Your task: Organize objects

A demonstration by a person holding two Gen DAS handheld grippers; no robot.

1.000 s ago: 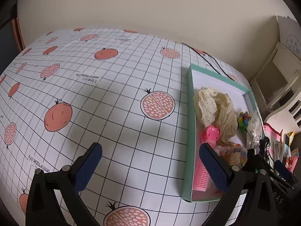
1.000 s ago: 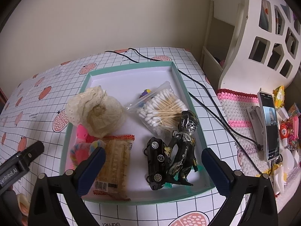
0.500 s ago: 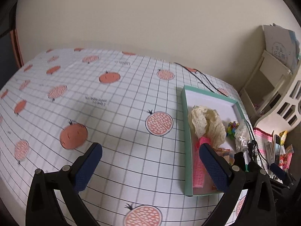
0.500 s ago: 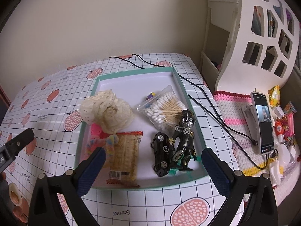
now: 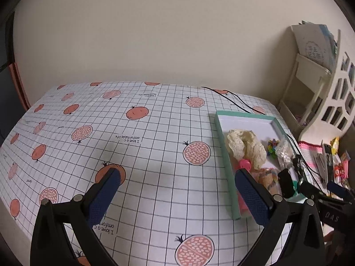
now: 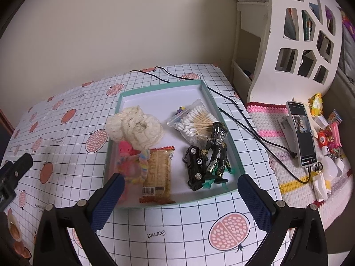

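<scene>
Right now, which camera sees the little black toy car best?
The right wrist view. There the black toy car lies in full sight in the teal tray, beside the dark action figure. The left wrist view shows only a dark sliver of the car behind the left gripper's finger.

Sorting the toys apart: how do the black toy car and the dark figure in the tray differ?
The toy car lies low on the tray floor; the figure stands taller. The car is plain black with white marks; the figure shows shiny metallic patches. Both sit in the tray's near right corner, touching.
</scene>
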